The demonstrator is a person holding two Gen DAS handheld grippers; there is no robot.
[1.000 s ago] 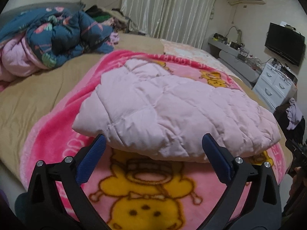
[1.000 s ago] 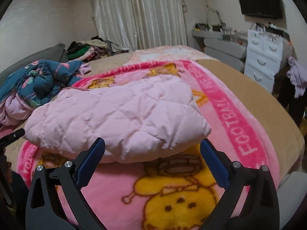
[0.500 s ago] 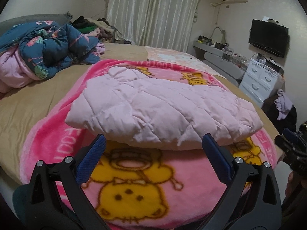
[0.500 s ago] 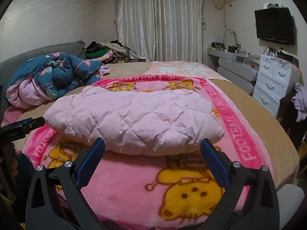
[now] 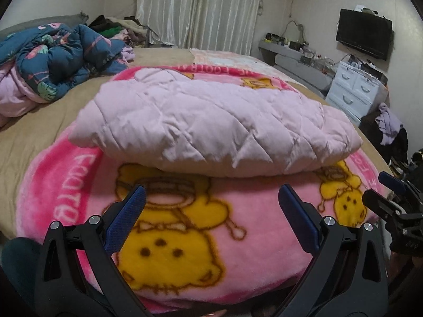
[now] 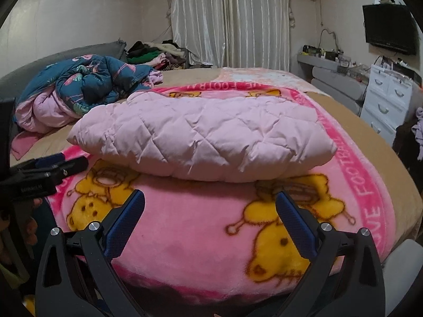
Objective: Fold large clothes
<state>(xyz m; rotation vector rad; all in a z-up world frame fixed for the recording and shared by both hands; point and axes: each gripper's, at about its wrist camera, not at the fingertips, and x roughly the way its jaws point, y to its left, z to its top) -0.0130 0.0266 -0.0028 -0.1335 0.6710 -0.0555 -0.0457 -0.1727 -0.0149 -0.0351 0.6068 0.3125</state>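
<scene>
Left wrist view: we see the folded pink jacket (image 5: 211,129) lying on the blanket (image 5: 185,237) that covers the bed (image 5: 39,129), its near edge rounded and clear of our tools. Our left gripper (image 5: 211,208) hovers short of that edge with its jaws spread wide and nothing between them; the right gripper (image 5: 391,203) shows at the frame's right margin. Right wrist view: our right gripper (image 6: 210,207) is likewise wide and empty, level with the near fold, and the jacket (image 6: 201,137) sits squarely ahead. A heap of bedding (image 6: 84,89) lies well apart on the left side.

We judge the fold to be nearly complete, the garment forming one compact bundle. Should a last fold or a tidy remain, we advise closing each gripper on a near corner, catching every quilted layer together, since puffy padding tends to spring open. Both tools should lift evenly, so that the bundle does not skew, and the blanket's pile should stay out of the grip.
</scene>
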